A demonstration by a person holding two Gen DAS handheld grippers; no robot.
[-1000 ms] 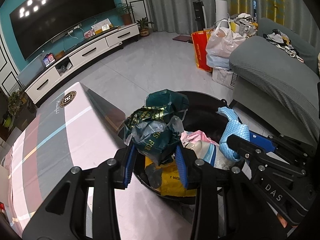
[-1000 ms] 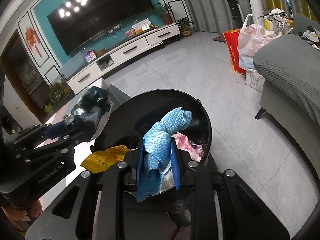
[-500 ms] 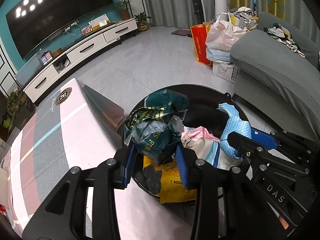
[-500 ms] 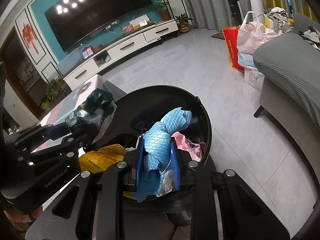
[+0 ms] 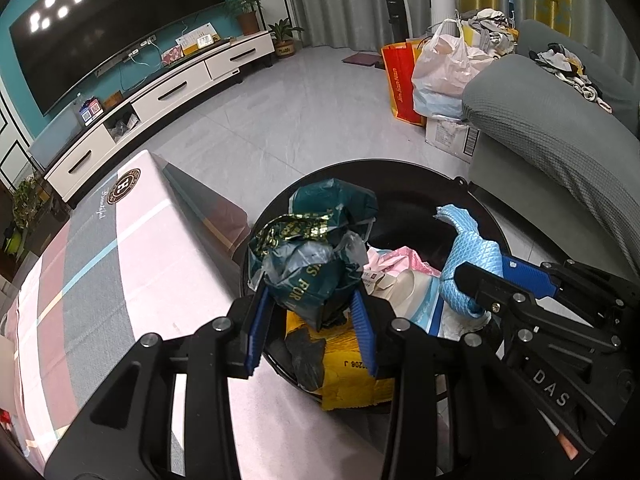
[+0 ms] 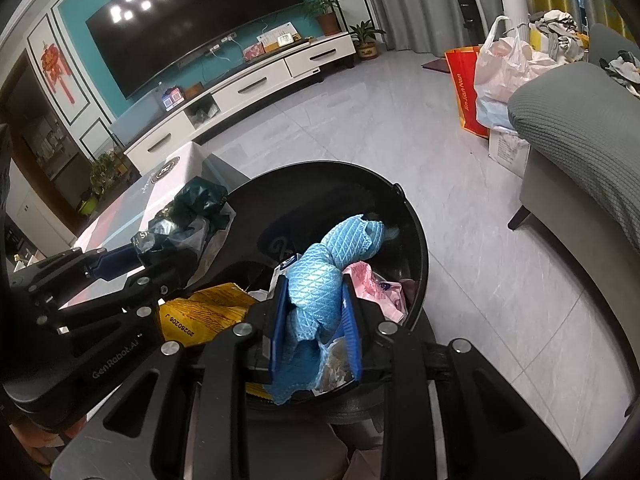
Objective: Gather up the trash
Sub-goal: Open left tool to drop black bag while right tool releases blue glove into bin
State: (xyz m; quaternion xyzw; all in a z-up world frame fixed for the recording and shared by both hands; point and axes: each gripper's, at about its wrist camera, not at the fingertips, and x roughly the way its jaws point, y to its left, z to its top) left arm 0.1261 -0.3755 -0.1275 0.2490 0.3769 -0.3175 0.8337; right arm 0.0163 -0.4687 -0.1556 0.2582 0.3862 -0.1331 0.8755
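Right wrist: black bin (image 6: 416, 240) floor hidden under trash.

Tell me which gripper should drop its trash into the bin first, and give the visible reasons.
Right, probably. The right gripper holds the blue cloth squarely over the black bin. The left gripper holds the green wrapper near the bin's edge beside the table.

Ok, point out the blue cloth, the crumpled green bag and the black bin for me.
blue cloth (image 6: 316, 292): right wrist view, bunched middle between the fingers.
crumpled green bag (image 5: 308, 268): left wrist view, printed front of the wad.
black bin (image 6: 416, 240): right wrist view, right rim.
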